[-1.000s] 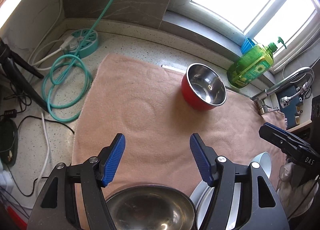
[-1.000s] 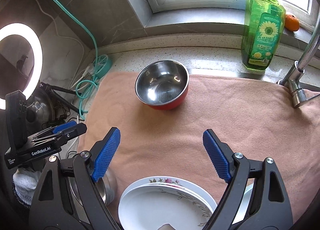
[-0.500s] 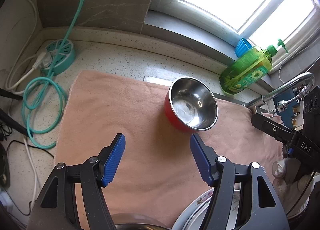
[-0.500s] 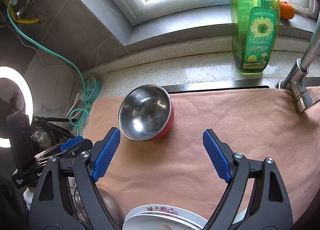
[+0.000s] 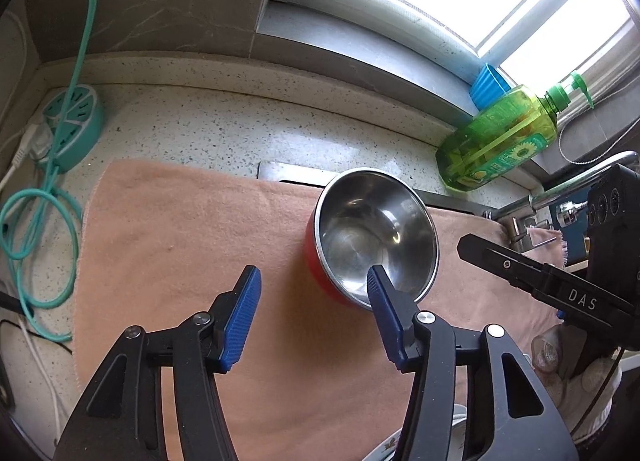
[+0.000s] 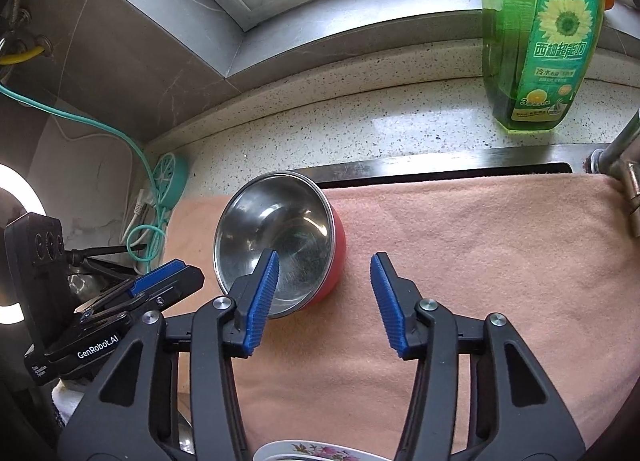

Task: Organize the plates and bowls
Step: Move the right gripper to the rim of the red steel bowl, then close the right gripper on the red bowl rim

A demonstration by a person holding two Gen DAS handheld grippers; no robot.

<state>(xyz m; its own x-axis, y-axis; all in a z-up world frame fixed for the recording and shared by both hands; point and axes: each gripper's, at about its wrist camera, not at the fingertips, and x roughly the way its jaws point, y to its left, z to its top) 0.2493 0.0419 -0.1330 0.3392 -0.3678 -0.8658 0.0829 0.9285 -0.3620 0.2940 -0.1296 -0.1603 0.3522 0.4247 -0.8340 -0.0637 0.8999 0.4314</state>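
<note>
A red bowl [image 5: 376, 233] [image 6: 276, 237] with a steel inside stands upright on the pink towel [image 5: 180, 241] near the sink's edge. My left gripper [image 5: 313, 277] hovers at its left side, the right finger over the rim and the left finger over the towel. My right gripper [image 6: 324, 261] hovers at the other side, its left finger over the bowl's hollow. Both pairs of jaws are closing with the bowl's wall between them, and the pads do not press on it. A flowered plate's rim [image 6: 304, 453] shows at the bottom edge.
A green soap bottle [image 6: 540, 33] and a tap [image 6: 616, 157] stand at the back right. A teal power strip [image 5: 72, 121] with a looped cable lies at the back left. A blue cup [image 5: 488, 85] sits on the sill. A gloved hand [image 5: 580, 381] holds the right gripper.
Both grippers have moved forward and down to the red bowl, and their jaws have narrowed. The steel bowl and the stacked plates have slid out at the bottom edge.
</note>
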